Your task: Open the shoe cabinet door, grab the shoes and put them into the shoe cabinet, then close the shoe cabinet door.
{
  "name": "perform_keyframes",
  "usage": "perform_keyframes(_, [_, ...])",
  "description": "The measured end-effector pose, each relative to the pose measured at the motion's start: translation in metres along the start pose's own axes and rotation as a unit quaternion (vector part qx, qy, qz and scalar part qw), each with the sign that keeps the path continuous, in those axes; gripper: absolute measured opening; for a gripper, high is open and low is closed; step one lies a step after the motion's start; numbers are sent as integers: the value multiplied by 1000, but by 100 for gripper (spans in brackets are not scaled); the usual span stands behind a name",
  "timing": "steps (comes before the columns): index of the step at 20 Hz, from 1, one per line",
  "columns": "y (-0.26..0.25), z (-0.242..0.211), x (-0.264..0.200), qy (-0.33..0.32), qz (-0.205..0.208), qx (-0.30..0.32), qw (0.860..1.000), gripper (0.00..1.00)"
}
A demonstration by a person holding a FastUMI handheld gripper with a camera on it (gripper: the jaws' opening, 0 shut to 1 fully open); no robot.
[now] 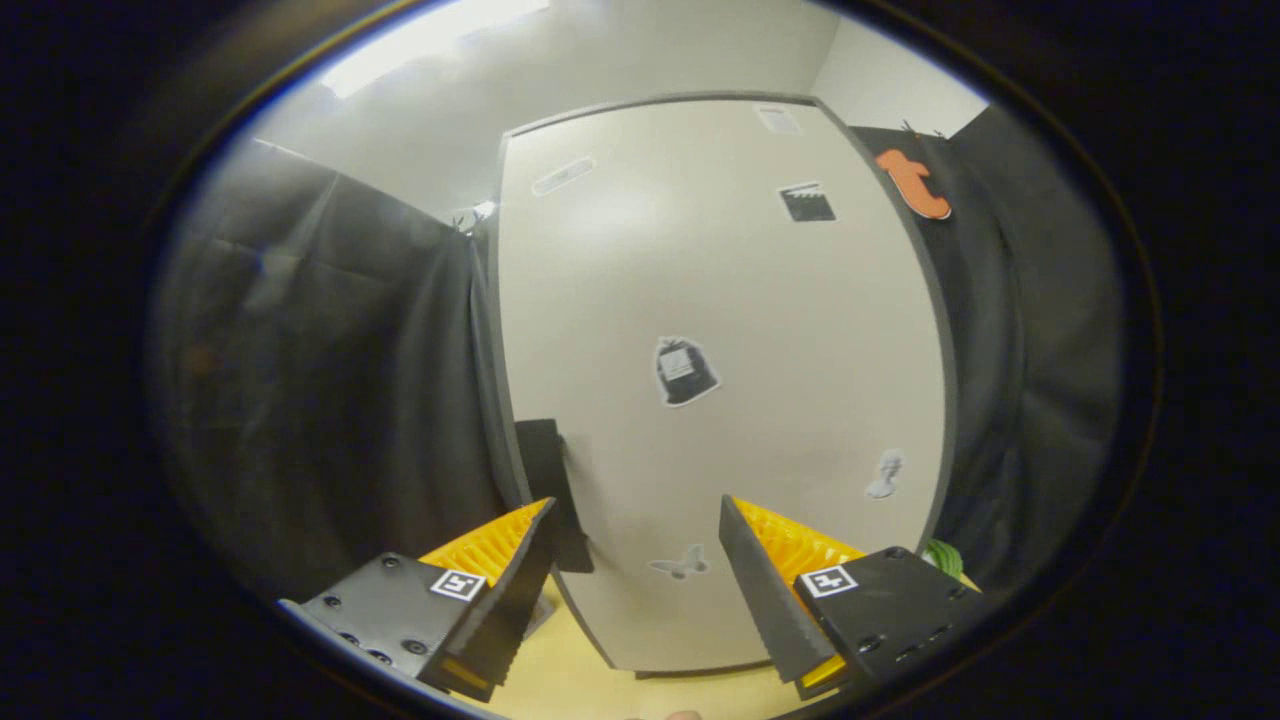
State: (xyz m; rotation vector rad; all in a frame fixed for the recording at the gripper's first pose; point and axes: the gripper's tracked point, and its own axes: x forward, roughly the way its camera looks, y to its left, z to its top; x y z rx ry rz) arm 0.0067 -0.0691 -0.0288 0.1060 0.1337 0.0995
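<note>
The shoe cabinet door (720,300) stands straight ahead, a tall pale panel with several small stickers on it, and it looks shut. A dark handle (553,490) sits on the door's left edge, just beyond my left finger. My gripper (635,520) is open close in front of the lower part of the door, with nothing between its fingers. The left fingertip (535,525) is near the handle; I cannot tell whether it touches it.
Black cloth walls (330,380) hang on both sides of the cabinet. A pale wooden floor (580,680) lies under the fingers. A small green thing (942,556) peeks out at the cabinet's lower right, behind my right finger.
</note>
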Motion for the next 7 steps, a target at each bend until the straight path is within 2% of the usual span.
perform_keyframes(7, [-88,34,-59,-8,-18,-30,999,98])
